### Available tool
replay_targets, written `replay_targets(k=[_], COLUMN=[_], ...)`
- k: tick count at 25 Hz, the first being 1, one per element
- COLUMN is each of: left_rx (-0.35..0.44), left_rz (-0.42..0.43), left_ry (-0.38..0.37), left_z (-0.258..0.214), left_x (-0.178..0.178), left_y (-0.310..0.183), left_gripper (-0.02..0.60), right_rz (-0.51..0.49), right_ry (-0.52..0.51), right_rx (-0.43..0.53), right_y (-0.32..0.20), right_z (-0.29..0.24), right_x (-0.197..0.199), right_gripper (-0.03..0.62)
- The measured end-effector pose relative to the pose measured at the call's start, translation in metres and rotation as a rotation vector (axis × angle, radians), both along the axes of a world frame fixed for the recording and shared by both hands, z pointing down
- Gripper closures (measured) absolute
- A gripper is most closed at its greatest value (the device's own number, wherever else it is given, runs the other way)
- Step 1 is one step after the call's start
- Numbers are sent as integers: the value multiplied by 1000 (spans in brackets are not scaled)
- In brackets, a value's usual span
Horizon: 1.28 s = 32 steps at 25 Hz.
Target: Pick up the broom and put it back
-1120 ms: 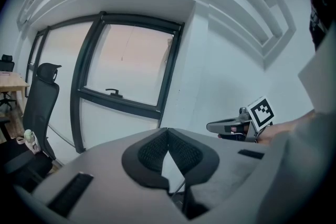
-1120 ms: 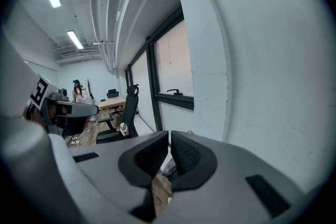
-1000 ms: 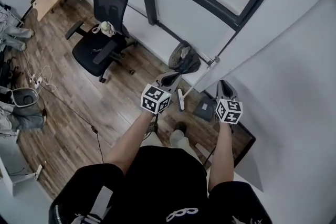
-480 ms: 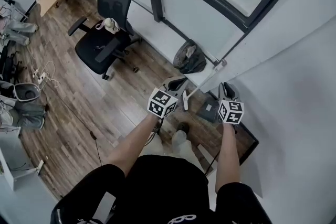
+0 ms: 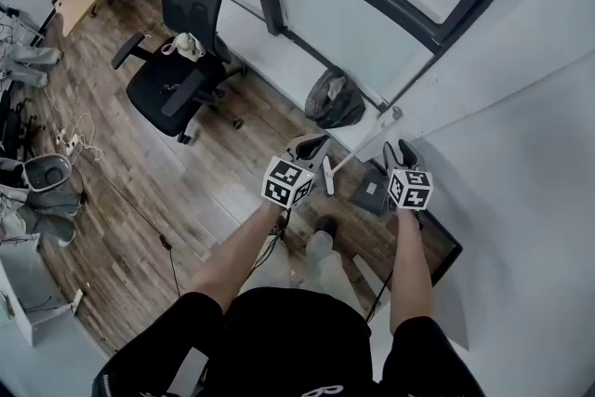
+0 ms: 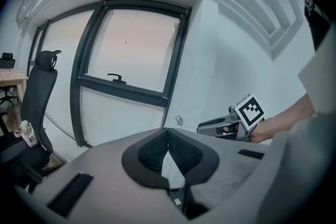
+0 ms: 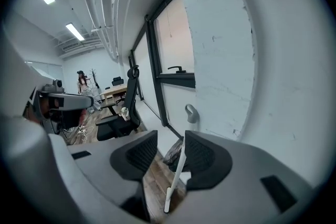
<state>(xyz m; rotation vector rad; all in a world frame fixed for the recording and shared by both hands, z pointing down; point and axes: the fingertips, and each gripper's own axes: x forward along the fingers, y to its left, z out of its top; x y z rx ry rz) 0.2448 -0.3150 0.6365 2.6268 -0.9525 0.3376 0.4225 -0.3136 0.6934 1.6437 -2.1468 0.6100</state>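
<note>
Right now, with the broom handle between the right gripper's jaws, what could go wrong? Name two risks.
1. The right gripper has its jaws opening around the broom handle, which seems only to lean against the wall corner. Once freed, it may slide sideways and topple, perhaps onto the black bag beside it.
2. A cable trails across the wooden floor near the person's feet, so stepping back could snag it.
</note>
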Motion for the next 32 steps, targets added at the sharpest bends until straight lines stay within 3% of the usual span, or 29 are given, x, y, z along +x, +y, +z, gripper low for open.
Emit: replay_targets(k=[11,24,32], left_rx=[-41,-73,-80], left_rz=[15,4,-14], left_ry=[-27,-31,-40], left_z=[28,48,50], left_x=[10,8,-5], left_y=[-25,-59,-71], left_gripper=[560,560,560], right_rz=[0,57,60], right_ry=[-16,-62,-41], right_rx=[-100,-155,-174], right_y=[-23,-64,-81], right_z=[54,92,103], right_x=[3,14,8], right_gripper=[416,416,416])
